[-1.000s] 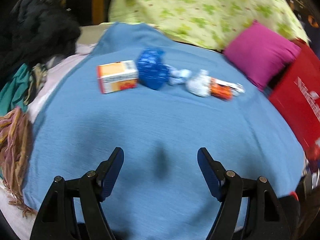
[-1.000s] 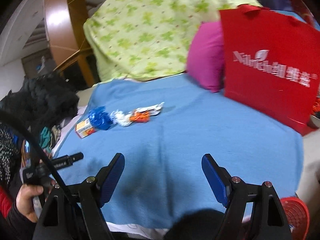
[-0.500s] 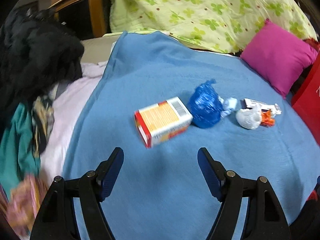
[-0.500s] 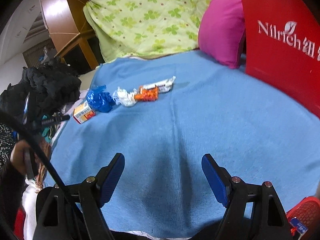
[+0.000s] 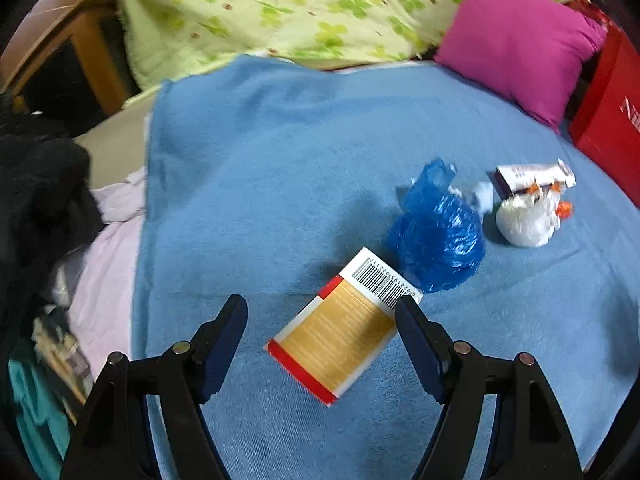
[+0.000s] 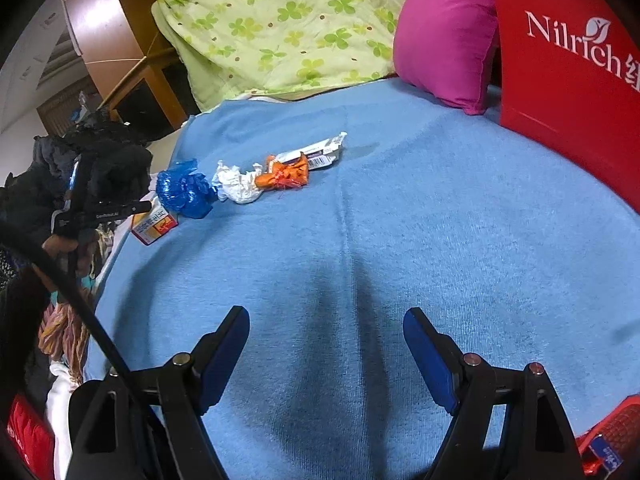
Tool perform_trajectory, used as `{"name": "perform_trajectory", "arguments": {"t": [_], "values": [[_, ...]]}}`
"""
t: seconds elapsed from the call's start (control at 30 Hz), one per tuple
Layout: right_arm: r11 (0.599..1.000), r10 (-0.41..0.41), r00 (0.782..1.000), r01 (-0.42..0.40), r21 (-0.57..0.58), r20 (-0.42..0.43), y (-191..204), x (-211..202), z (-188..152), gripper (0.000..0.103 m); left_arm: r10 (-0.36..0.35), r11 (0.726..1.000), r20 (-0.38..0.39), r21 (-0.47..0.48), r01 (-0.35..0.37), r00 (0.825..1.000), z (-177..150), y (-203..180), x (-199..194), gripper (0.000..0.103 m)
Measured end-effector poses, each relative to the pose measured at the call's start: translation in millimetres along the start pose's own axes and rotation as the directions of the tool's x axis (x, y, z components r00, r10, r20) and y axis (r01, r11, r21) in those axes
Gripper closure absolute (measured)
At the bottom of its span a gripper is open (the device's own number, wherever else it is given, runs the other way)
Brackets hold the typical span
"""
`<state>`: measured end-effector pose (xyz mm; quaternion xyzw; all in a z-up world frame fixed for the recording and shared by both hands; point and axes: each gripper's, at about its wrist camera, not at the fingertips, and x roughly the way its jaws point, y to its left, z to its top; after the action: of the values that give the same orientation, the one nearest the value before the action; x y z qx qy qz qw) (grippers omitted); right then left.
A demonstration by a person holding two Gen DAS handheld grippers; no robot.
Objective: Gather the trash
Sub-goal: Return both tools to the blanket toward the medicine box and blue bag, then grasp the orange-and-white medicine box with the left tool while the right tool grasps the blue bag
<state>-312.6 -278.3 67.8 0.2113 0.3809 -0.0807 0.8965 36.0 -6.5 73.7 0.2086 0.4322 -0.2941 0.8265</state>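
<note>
Trash lies in a row on the blue blanket (image 5: 260, 152). An orange and white carton (image 5: 344, 328) lies between the open fingers of my left gripper (image 5: 320, 312), the jaws wide apart around it. Beside it are a crumpled blue plastic bag (image 5: 436, 240), a white wad (image 5: 526, 220) and a flat wrapper (image 5: 532, 174). In the right wrist view the same carton (image 6: 154, 226), blue bag (image 6: 184, 190), white wad (image 6: 236, 184), orange wrapper (image 6: 288, 174) and flat wrapper (image 6: 320, 152) lie far ahead to the left. My right gripper (image 6: 326, 332) is open and empty over bare blanket.
A magenta pillow (image 5: 516, 44), a green clover quilt (image 5: 300, 4) and a red paper bag (image 6: 568, 68) stand at the back and right. Dark clothes (image 5: 36, 208) are piled at the left edge. A red basket (image 6: 612, 436) shows at the lower right.
My left gripper has moved forward to the carton, which now lies between its open fingers. My right gripper has moved a little closer over the blanket.
</note>
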Motion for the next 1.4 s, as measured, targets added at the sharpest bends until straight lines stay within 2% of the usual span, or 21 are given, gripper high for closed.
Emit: {"name": "perform_trajectory", "arguments": {"t": [0.2, 0.37, 0.5, 0.53, 0.57, 0.63, 0.77, 0.8, 0.87, 0.93, 1.0, 1.1, 1.17, 1.2, 1.23, 1.3, 1.4], "values": [[1.000, -0.006, 1.000, 0.006, -0.006, -0.012, 3, 6, 1, 0.021, -0.084, 0.996, -0.013, 0.032, 0.085, 0.996, 3, -5, 12, 0.021], [1.000, -0.012, 1.000, 0.012, -0.001, -0.014, 2, 6, -1, 0.021, -0.110, 0.993, -0.012, 0.034, 0.110, 0.994, 0, -11, 14, 0.021], [1.000, -0.015, 1.000, 0.015, 0.003, -0.013, 2, 7, -1, 0.021, -0.077, 0.996, -0.034, 0.031, 0.078, 0.996, -5, -14, 23, 0.021], [1.000, -0.015, 1.000, 0.015, 0.002, -0.011, 2, 7, -1, 0.021, -0.072, 0.997, -0.032, 0.012, 0.073, 0.997, -7, -13, 24, 0.024], [1.000, -0.014, 1.000, 0.014, 0.001, -0.009, 3, 6, -1, 0.021, -0.073, 0.997, -0.035, -0.005, 0.073, 0.997, -9, -11, 25, 0.035], [1.000, -0.015, 1.000, 0.015, 0.002, -0.007, 2, 6, -2, 0.021, -0.073, 0.996, -0.052, -0.050, 0.070, 0.996, -13, -11, 27, 0.044], [1.000, -0.012, 1.000, 0.012, 0.009, -0.001, 3, 4, -2, 0.021, 0.002, 0.991, -0.038, -0.132, -0.007, 0.999, -25, -17, 17, 0.045], [1.000, -0.004, 1.000, 0.004, 0.007, -0.002, 5, 4, -1, 0.021, 0.024, 0.983, -0.027, -0.182, -0.028, 0.999, -31, -19, 11, 0.045], [1.000, 0.008, 1.000, -0.008, -0.006, -0.003, 10, 5, 1, 0.021, 0.053, 0.958, -0.008, -0.281, -0.053, 0.999, -42, -22, 2, 0.047], [1.000, 0.024, 1.000, -0.024, -0.017, -0.006, 18, 6, 4, 0.021, 0.092, 0.914, 0.008, -0.398, -0.082, 0.996, -54, -24, -7, 0.047], [0.999, 0.035, 0.999, -0.035, -0.032, -0.006, 26, 8, 8, 0.021, 0.141, 0.850, 0.023, -0.515, -0.109, 0.990, -66, -28, -19, 0.047], [0.997, 0.056, 0.998, -0.057, -0.058, -0.006, 43, 11, 19, 0.021, 0.192, 0.732, 0.039, -0.672, -0.116, 0.981, -93, -33, -37, 0.047], [0.994, 0.071, 0.997, -0.071, -0.087, -0.001, 58, 15, 29, 0.021, 0.249, 0.688, 0.041, -0.711, -0.146, 0.968, -103, -36, -46, 0.047], [0.991, 0.080, 0.997, -0.079, -0.105, 0.000, 67, 17, 34, 0.021, 0.265, 0.677, 0.042, -0.720, -0.154, 0.963, -105, -33, -46, 0.047], [0.987, 0.098, 0.995, -0.097, -0.130, 0.000, 80, 23, 43, 0.021, 0.306, 0.656, 0.041, -0.733, -0.179, 0.951, -110, -35, -51, 0.047], [0.981, 0.129, 0.992, -0.129, -0.147, -0.011, 98, 35, 56, 0.021, 0.363, 0.639, 0.034, -0.737, -0.222, 0.931, -115, -37, -53, 0.047], [0.974, 0.169, 0.983, -0.177, -0.139, -0.066, 130, 74, 79, 0.021, 0.384, 0.614, 0.028, -0.755, -0.232, 0.923, -122, -27, -52, 0.047]]}}
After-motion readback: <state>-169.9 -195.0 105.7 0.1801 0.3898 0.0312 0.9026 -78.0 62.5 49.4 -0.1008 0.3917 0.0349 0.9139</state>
